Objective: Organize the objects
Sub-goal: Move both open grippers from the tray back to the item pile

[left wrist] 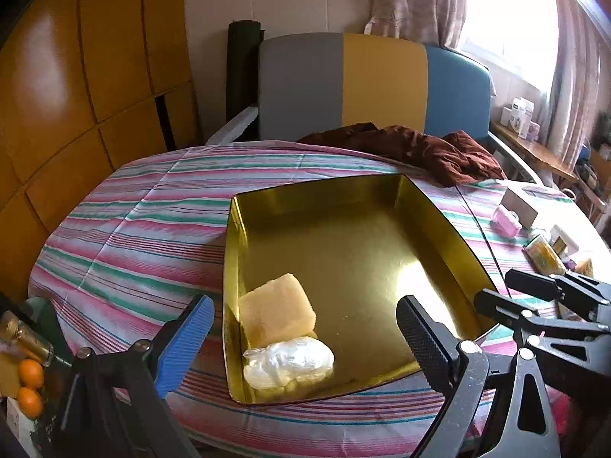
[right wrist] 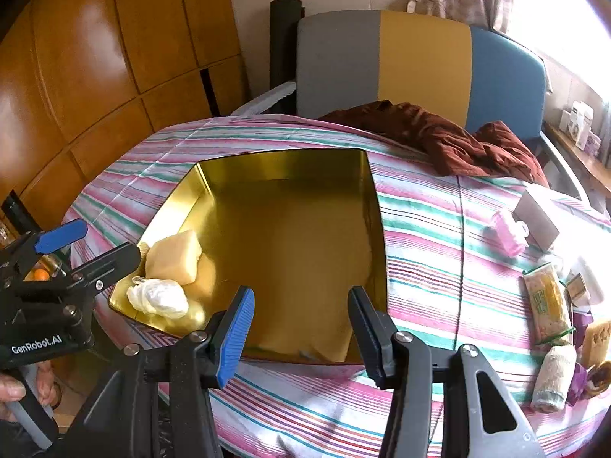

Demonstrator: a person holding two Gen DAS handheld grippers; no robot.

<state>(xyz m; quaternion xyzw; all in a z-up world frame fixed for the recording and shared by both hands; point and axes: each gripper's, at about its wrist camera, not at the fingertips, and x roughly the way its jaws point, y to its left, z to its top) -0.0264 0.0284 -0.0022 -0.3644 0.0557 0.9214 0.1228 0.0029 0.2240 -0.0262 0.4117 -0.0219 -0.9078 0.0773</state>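
Both grippers, left gripper (left wrist: 301, 339) and right gripper (right wrist: 299, 328), are hanging wide open and empty while we are seeing two items, a sponge-like block (left wrist: 277, 311) and a plastic-wrapped bundle (left wrist: 288, 360), in the gold tray (left wrist: 382, 198), with perhaps eight packets (right wrist: 546, 305) waiting.

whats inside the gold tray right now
A yellow sponge block and a clear plastic-wrapped bundle sit in one corner of the gold tray. The bundle's contents aren't visible.

Gold tin tray (right wrist: 290, 160): I see open floor through its middle and right. Yellow sponge block (right wrist: 173, 255) and clear plastic bag (right wrist: 158, 297) fill its near-left corner. Snack packets (right wrist: 546, 305) crowd the bed (right wrist: 420, 229), right side.
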